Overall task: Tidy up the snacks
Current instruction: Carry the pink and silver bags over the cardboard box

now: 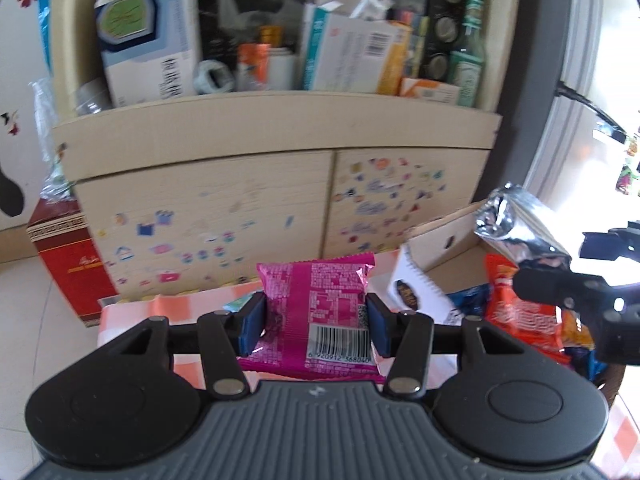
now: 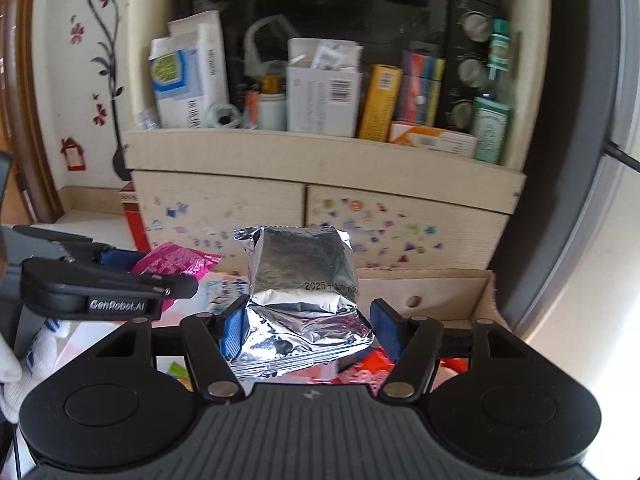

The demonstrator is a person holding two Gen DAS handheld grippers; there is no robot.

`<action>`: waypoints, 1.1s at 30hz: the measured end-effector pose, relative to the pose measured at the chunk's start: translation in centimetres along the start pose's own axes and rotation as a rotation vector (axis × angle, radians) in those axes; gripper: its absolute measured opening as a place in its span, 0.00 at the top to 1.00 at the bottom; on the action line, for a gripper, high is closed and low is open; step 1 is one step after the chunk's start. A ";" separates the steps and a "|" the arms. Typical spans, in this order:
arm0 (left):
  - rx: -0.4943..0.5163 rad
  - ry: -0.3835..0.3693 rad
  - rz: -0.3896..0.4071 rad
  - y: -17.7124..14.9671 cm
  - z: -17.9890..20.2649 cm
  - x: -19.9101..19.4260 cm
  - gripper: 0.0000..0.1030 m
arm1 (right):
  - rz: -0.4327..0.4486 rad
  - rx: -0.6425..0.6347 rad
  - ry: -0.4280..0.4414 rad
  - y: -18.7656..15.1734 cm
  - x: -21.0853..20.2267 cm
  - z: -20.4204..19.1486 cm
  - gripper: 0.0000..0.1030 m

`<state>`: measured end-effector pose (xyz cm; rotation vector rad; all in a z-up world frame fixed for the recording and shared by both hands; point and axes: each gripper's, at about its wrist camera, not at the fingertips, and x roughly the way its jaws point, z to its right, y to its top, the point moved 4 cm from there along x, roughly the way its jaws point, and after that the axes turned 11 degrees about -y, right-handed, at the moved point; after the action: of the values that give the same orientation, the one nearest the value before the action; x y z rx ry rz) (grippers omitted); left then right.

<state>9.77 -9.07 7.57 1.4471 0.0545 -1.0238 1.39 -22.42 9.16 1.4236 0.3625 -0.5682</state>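
Note:
My left gripper (image 1: 316,320) is shut on a magenta snack packet (image 1: 320,292) with a barcode, its blue pads pressing both sides. It is held up above the pink checked tablecloth (image 1: 132,312). In the right wrist view my right gripper (image 2: 308,328) is shut on a crinkled silver foil packet (image 2: 304,280), lifted over an open cardboard box (image 2: 440,292). Each view shows the other gripper. The right gripper (image 1: 560,264) carries the silver packet (image 1: 516,224) at the right. The left gripper (image 2: 152,272) with the magenta packet (image 2: 176,262) is at the left.
The cardboard box (image 1: 448,236) holds an orange packet (image 1: 528,320), a white packet (image 1: 416,284) and a blue one. Behind stands a stickered cabinet (image 2: 224,208) with a cluttered shelf and a toaster oven (image 2: 320,8). A red box (image 1: 68,256) sits on the floor. A gloved hand (image 2: 24,360) shows at left.

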 end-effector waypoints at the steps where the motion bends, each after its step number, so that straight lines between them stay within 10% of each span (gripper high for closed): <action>1: 0.003 -0.008 0.000 0.0 0.4 0.2 0.50 | 0.000 0.001 -0.004 0.0 -0.1 0.2 0.32; 29: 0.146 -0.400 -0.025 -2.1 15.4 3.8 0.50 | -0.042 0.199 -0.187 -1.4 -0.8 11.0 0.31; 33: 0.140 -0.406 -0.032 -3.0 16.4 4.6 0.25 | -0.079 0.231 -0.211 -2.1 -0.3 11.6 0.24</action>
<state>1.98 -24.46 5.76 1.3402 -0.2935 -1.3510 -1.16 -33.94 9.03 1.5568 0.1894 -0.8387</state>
